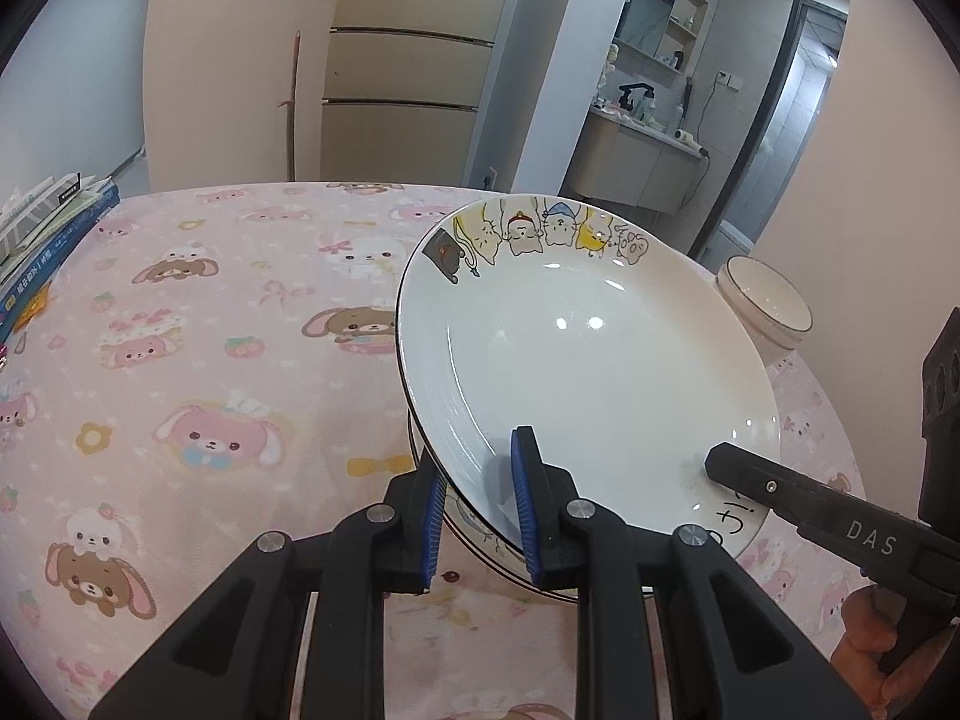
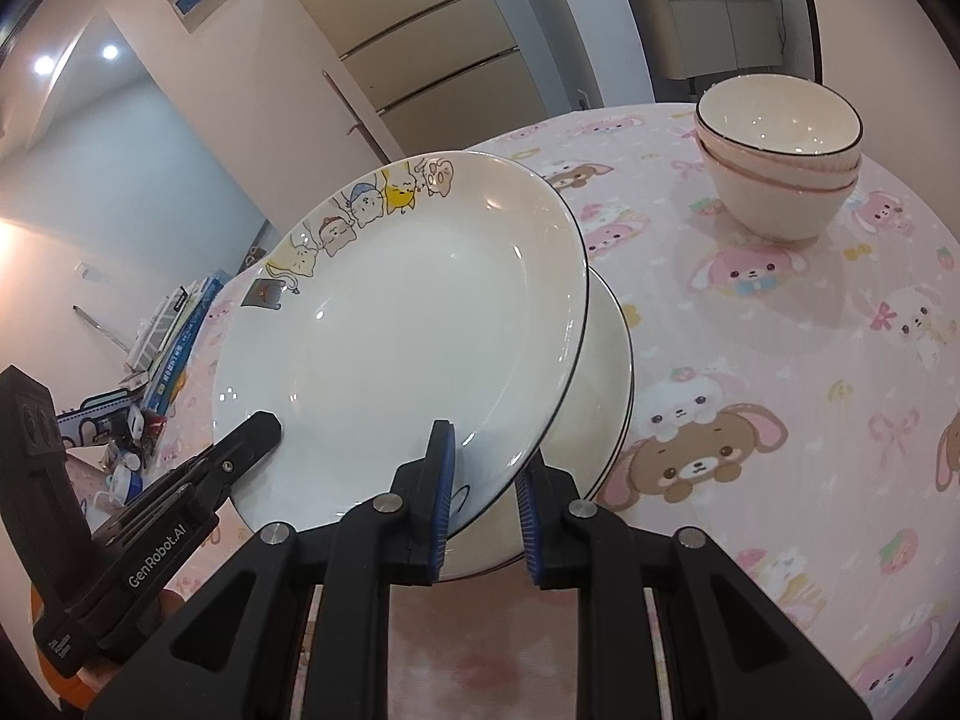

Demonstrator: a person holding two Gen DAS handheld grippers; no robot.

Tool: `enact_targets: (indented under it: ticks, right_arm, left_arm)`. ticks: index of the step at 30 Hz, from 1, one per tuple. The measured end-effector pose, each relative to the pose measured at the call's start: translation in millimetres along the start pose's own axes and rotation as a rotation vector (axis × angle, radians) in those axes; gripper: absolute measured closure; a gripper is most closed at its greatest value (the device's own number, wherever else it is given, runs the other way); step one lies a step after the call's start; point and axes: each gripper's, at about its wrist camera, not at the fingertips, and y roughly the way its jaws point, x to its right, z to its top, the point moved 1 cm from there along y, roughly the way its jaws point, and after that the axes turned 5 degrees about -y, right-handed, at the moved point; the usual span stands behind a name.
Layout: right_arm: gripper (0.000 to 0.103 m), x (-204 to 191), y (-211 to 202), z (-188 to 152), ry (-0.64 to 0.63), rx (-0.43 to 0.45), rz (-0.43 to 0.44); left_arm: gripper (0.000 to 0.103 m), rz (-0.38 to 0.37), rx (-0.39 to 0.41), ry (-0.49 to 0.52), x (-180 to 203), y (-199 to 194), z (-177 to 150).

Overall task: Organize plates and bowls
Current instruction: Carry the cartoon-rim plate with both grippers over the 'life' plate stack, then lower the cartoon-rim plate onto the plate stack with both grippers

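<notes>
White porcelain fills both of my views: a cartoon-cat plate with a thin dark rim, held tilted above the pink bunny tablecloth. My left gripper pinches its near rim between blue pads, one finger under the plate and one on its face. My right gripper clamps the same rim further along, in the same way. The plate is empty. Just beneath it a second plate lies flat on the cloth, also empty as far as I can see, though the raised plate hides most of it. Well apart, toward the table's far edge, stacked bowls nest together; the top one holds nothing. Books sit at the cloth's other side.
</notes>
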Motion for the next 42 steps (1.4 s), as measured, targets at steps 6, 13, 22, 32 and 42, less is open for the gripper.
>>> enact_targets:
  ticks: [6, 13, 22, 32, 42]
  right_arm:
    - [0.084, 0.9, 4.8, -2.2, -0.012, -0.009, -0.023]
    - [0.084, -2.7, 2.8, -9.8, -0.053, -0.002, -0.076]
    - [0.084, -6.1, -10.8, -17.0, -0.093, 0.03, -0.138]
    - [0.084, 2.0, -15.7, -22.7, -0.081, 0.049, -0.164]
    - [0.084, -2.0, -13.2, -20.3, -0.092, 0.075, -0.194]
  left_arm:
    - [0.079, 0.013, -0.015, 0.011, -0.5, 7.9, -6.5]
    - [0.078, 0.028, -0.03, 0.028, 1.1, 8.2, -16.8]
    - [0.076, 0.087, -0.01, 0.084, 16.6, -2.7, -29.2]
    - [0.076, 0.139, -0.027, 0.125, 33.3, -2.2, -33.6]
    - [0.076, 0.181, -0.016, 0.108, 34.6, 0.9, -34.6]
